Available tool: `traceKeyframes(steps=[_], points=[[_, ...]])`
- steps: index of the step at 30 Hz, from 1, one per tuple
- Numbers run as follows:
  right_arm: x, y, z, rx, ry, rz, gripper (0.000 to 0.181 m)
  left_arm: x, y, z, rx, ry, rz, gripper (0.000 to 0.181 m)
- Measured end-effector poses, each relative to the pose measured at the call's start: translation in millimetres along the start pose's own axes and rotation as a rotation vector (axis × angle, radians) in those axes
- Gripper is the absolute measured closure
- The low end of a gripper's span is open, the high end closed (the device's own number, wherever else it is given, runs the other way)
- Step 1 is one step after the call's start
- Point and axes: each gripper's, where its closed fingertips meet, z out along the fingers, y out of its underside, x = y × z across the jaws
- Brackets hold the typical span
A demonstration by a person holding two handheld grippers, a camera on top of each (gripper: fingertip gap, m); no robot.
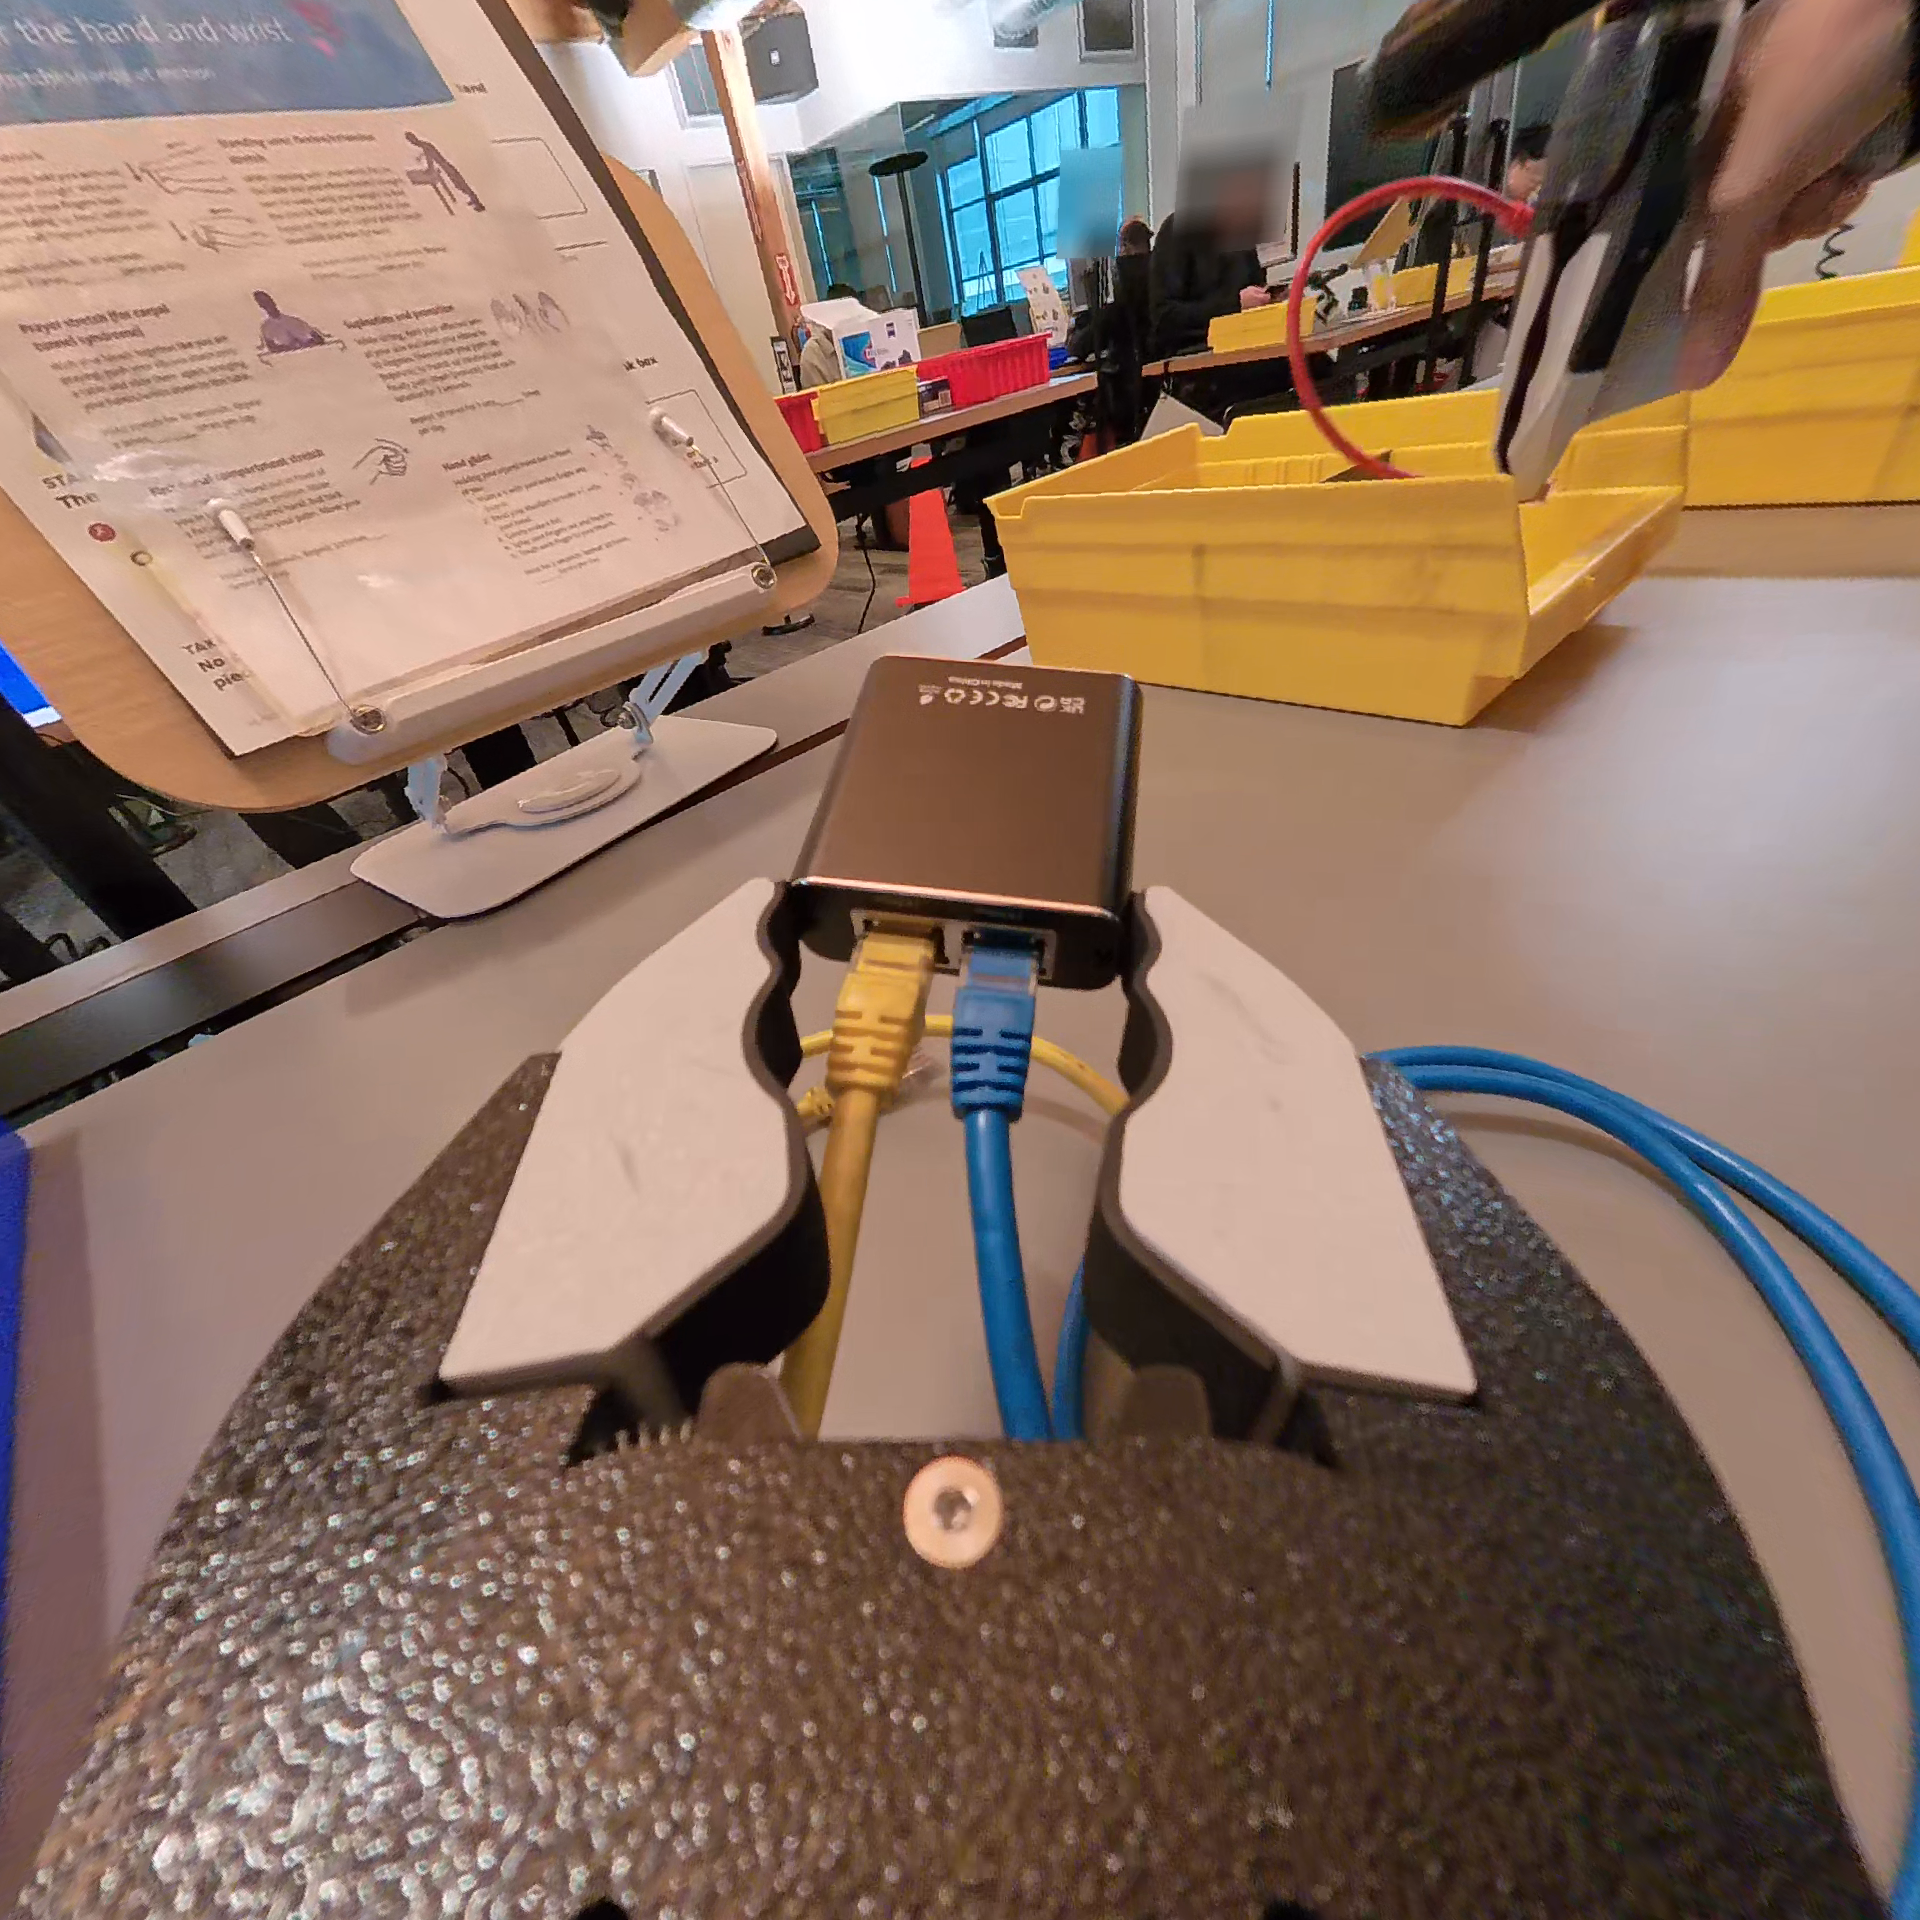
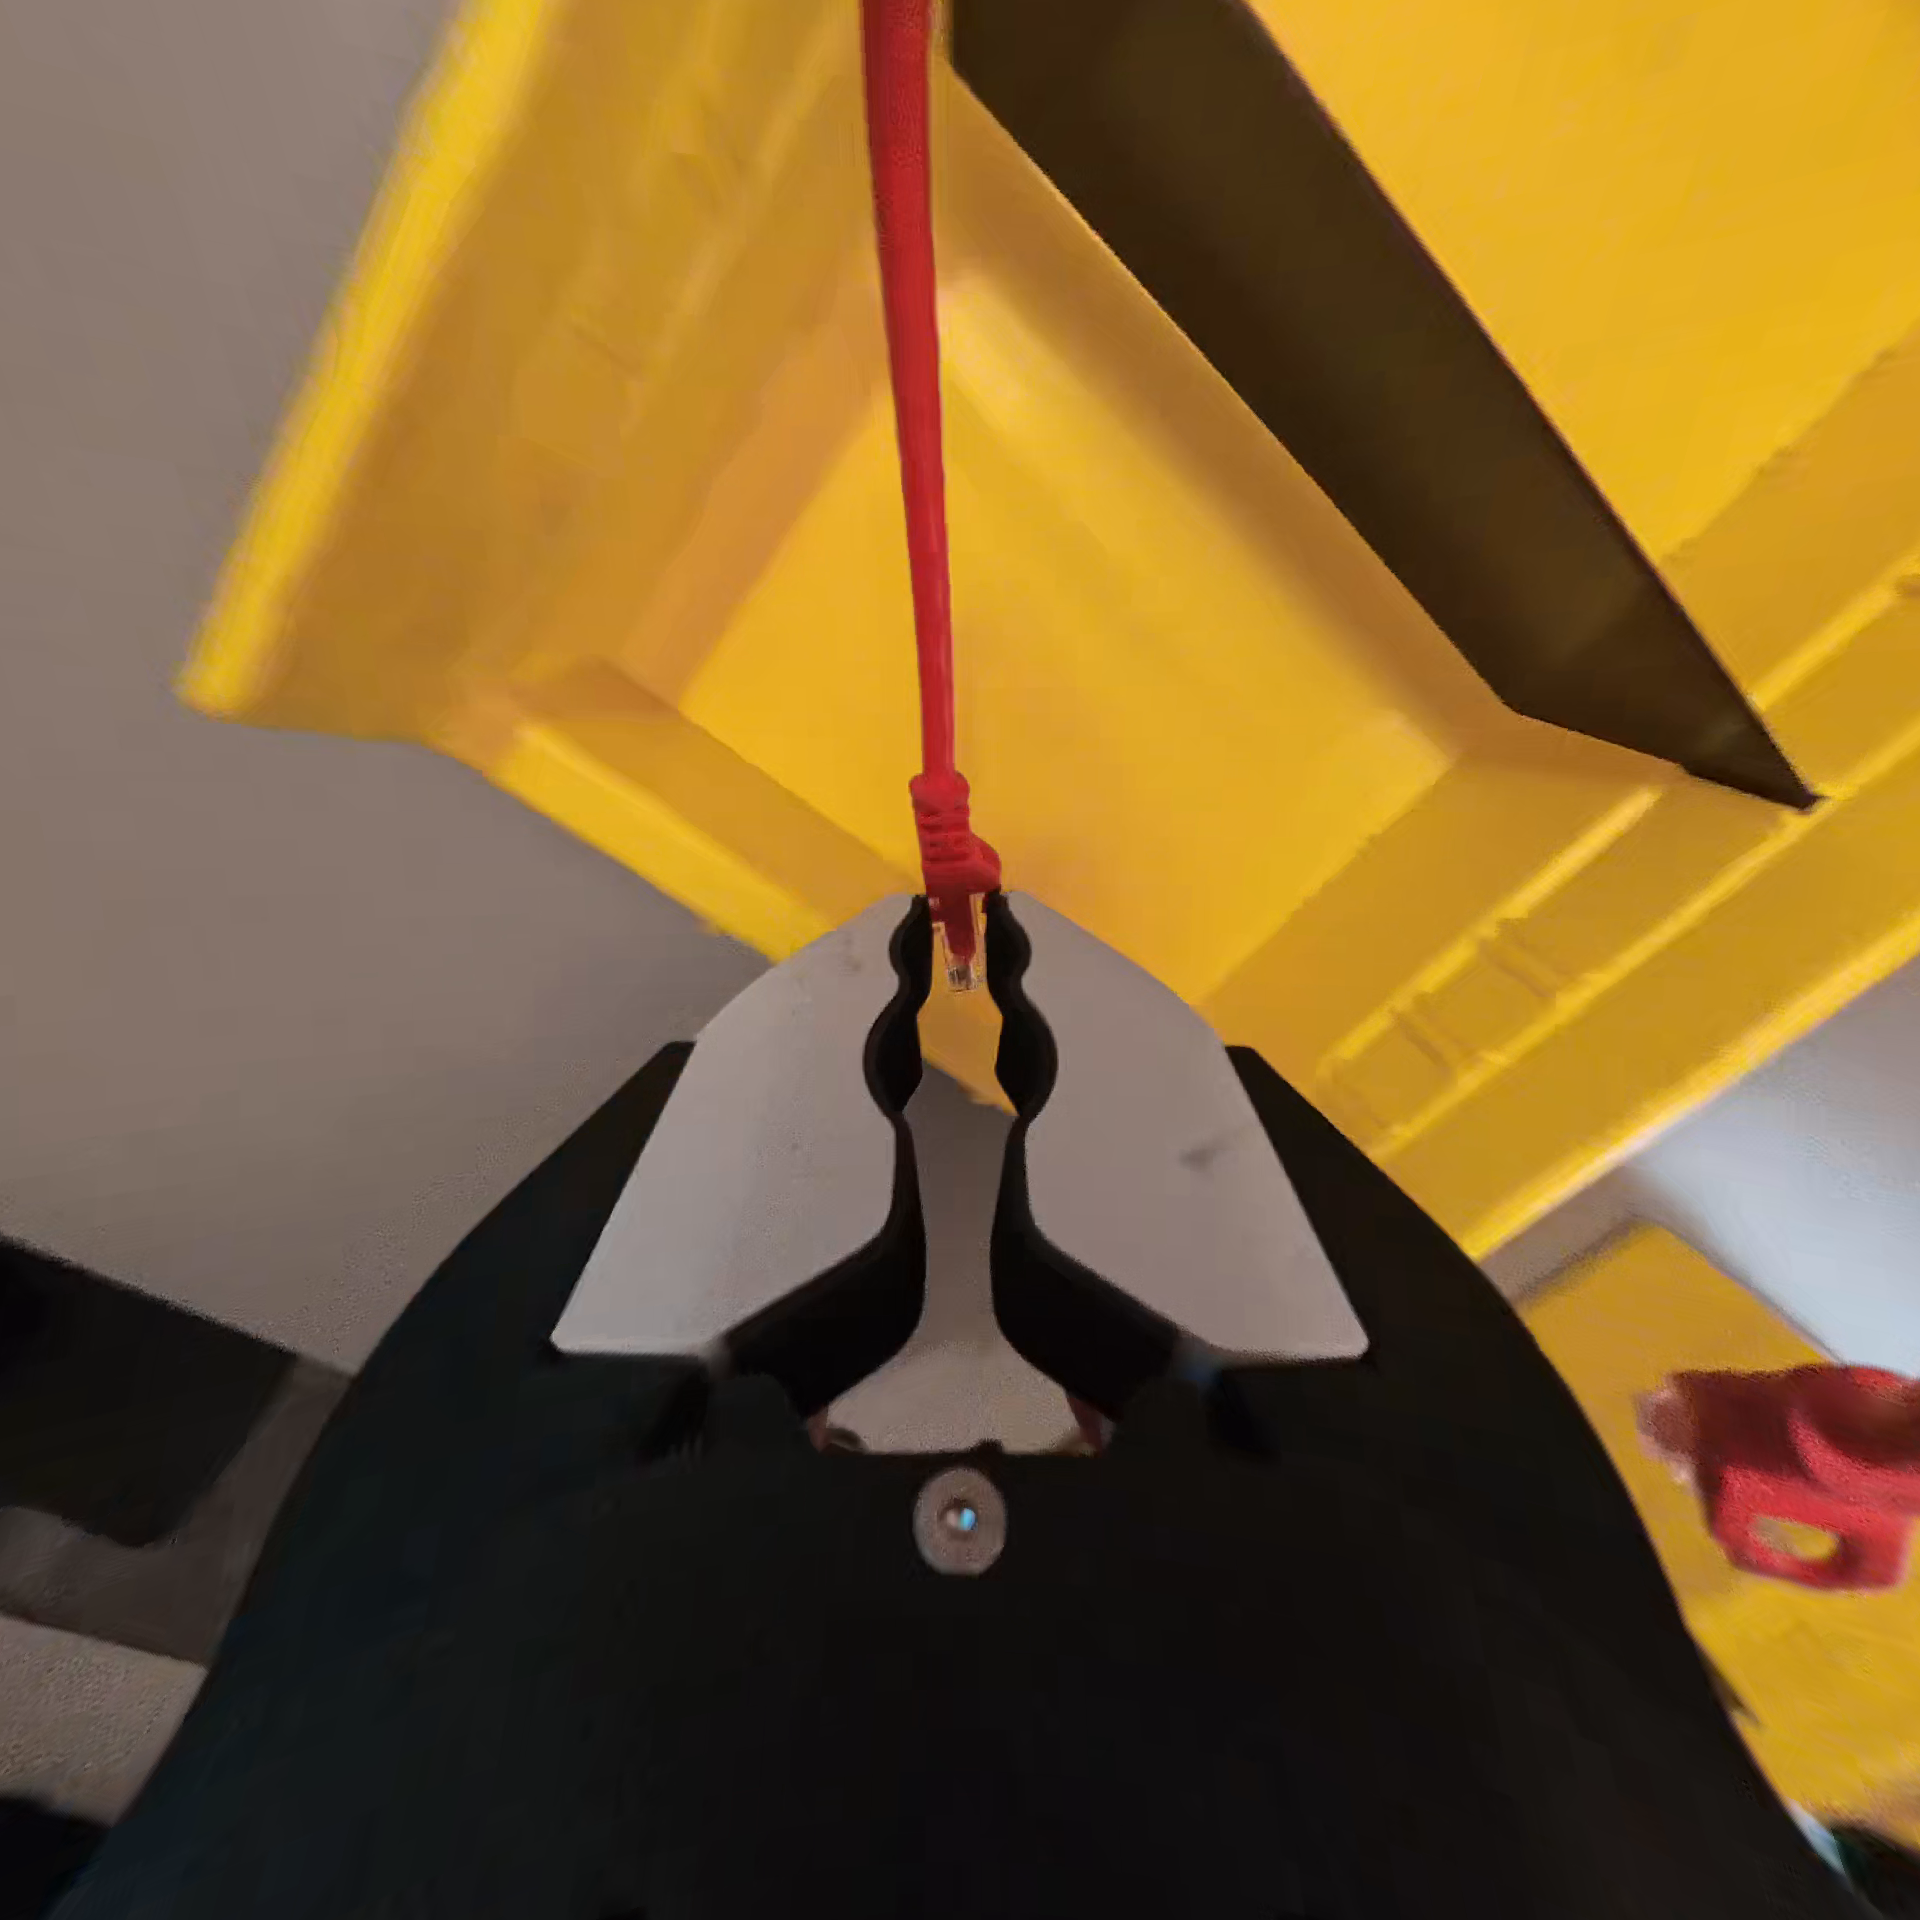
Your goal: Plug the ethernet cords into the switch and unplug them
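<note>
A black switch (image 1: 977, 790) lies on the grey table. My left gripper (image 1: 956, 935) is shut on its near end, one fingertip on each side. A yellow ethernet cord (image 1: 878, 1023) sits in its left port and a blue ethernet cord (image 1: 992, 1029) in its right port; both run back between my fingers. My right gripper (image 2: 958, 920) is shut on the plug of a red ethernet cord (image 2: 914, 416) and holds it over a yellow bin (image 2: 1091, 644). In the left wrist view that gripper (image 1: 1527, 468) hangs above the bin (image 1: 1299, 582) with the red cord (image 1: 1309, 343) looping up.
A document stand with printed sheets (image 1: 343, 416) stands at the left of the table. More blue cable (image 1: 1714, 1195) loops on the table at the right. A second yellow bin (image 1: 1829, 395) stands behind the first. A red part (image 2: 1808, 1475) lies at the right.
</note>
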Motion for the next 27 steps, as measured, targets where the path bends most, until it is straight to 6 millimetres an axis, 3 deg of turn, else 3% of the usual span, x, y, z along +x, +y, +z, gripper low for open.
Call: traceKeyframes(steps=[5,8,13,18,22,27], points=[[39,24,22,-0.257,0.195,-0.247,0.171,0,0,0,-0.002,0.007,-0.007,0.122],[56,18,30,-0.253,0.303,-0.313,0.17,1,0,0,-0.002,0.01,-0.011,0.122],[52,27,43,-0.307,0.239,-0.343,0.167,3,2,1,-0.008,0.024,-0.015,0.122],[43,27,31,-0.242,0.115,-0.344,0.177,3,2,1,-0.01,0.033,-0.022,0.122],[64,47,14,-0.341,0.201,-0.321,0.172,4,3,2,-0.013,0.036,-0.019,0.122],[61,40,-1,-0.148,0.166,-0.191,0.162,4,2,2,-0.011,0.037,-0.021,0.122]])
